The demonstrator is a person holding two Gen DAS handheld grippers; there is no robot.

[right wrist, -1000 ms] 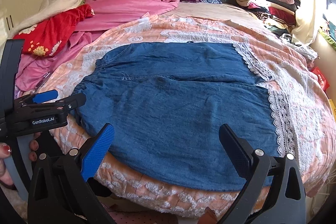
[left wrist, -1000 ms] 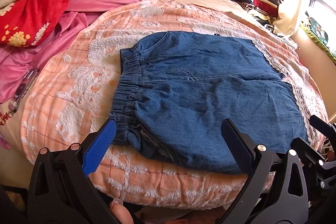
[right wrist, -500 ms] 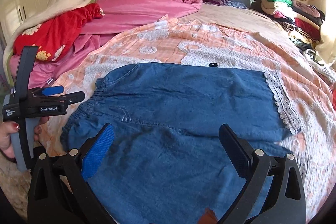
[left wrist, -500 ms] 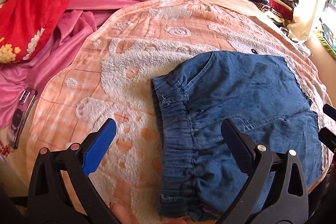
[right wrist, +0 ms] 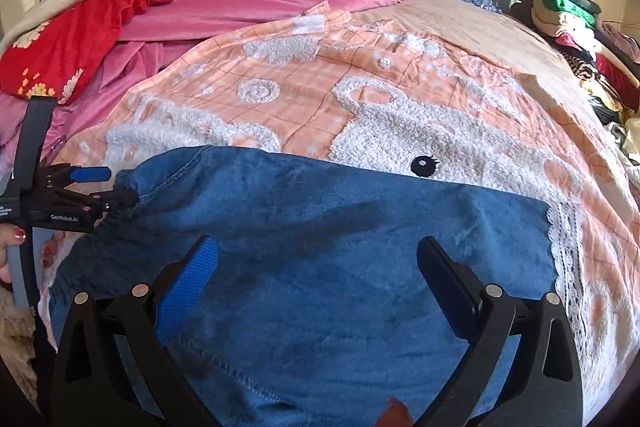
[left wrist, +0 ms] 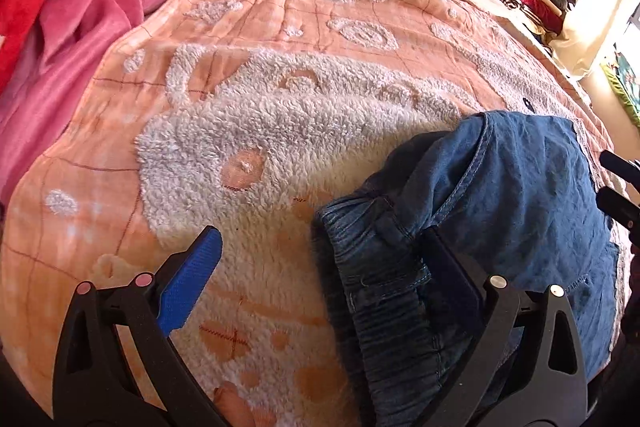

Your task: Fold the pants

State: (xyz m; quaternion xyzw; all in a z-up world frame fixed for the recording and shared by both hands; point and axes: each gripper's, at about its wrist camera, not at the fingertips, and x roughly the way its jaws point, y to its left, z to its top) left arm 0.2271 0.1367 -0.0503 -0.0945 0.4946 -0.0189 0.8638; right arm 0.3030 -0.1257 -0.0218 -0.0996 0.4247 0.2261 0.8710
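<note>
Both the left gripper [left wrist: 320, 251] and right gripper [right wrist: 318, 259] gaped; bare blanket [left wrist: 248, 131] lay left of the pants [left wrist: 520, 195], now nearer than before.

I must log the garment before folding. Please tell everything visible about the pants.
The pants are blue denim with a gathered elastic waistband and stitched seams. They lie spread on the peach blanket, waist to the left. The left gripper is at the waistband, which looks slightly lifted and bunched there. The right gripper hovers open above the cloth.
</note>
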